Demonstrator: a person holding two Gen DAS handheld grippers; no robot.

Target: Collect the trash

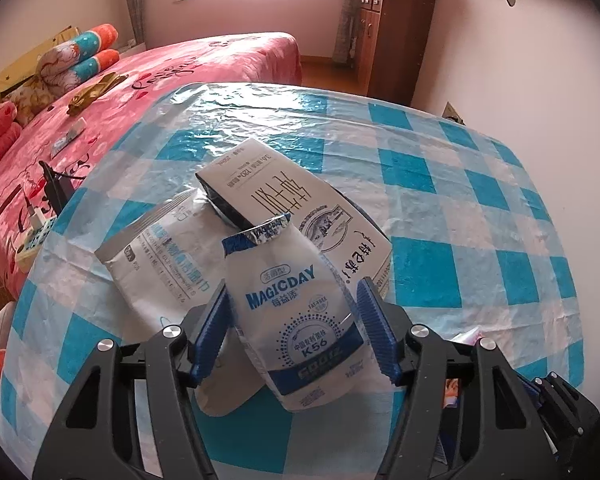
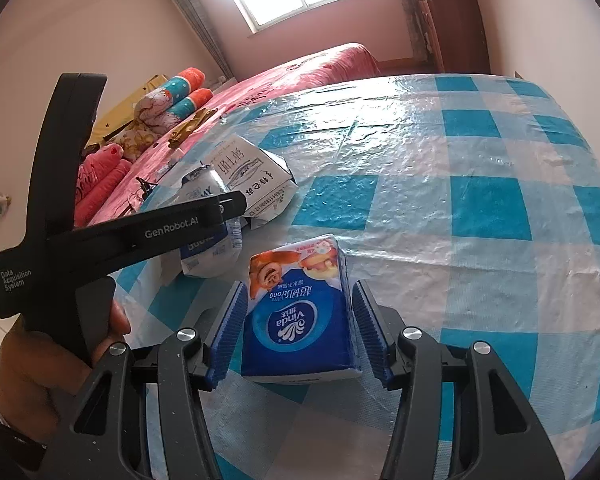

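Observation:
A white and blue MAGICDAY pouch [image 1: 296, 320] leans between the blue pads of my left gripper [image 1: 293, 282], which press on both of its sides. Behind it lie a white carton with black lettering [image 1: 284, 204] and a silvery wipes packet [image 1: 156, 256]. From the right wrist view, the left gripper [image 2: 236, 204] reaches over the same pile, with the pouch [image 2: 208, 252] under its fingers. My right gripper [image 2: 300, 284] is shut on a blue Vinda tissue pack [image 2: 300, 320], whose base meets the table.
The table carries a blue and white checked plastic cloth [image 1: 440, 208]. A pink bed [image 1: 160, 80] with rolled quilts runs along its left side, with a power strip [image 1: 36, 236] near the edge. A brown cabinet [image 1: 392, 36] stands at the back. A hand [image 2: 40, 352] holds the left gripper.

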